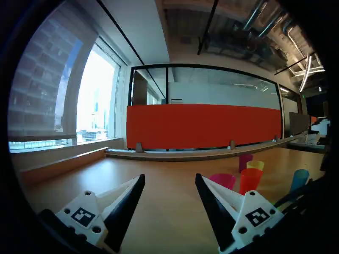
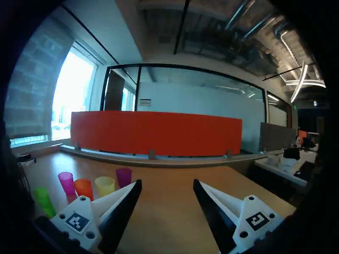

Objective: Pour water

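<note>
The bench (image 1: 127, 169) is seen spread wide. The left tool (image 1: 169, 177) and right tool (image 2: 167, 182) are held apart, empty. Plastic cups (image 1: 250, 180) are clustered mid-bench, between the tools. Judged light and easily squashed, one should be taken mid-wall.

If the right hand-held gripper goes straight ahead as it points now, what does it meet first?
Nothing close: the right hand-held gripper points over bare table, the cups off to its left. The orange partition at the far edge would come first; depth is unclear.
</note>
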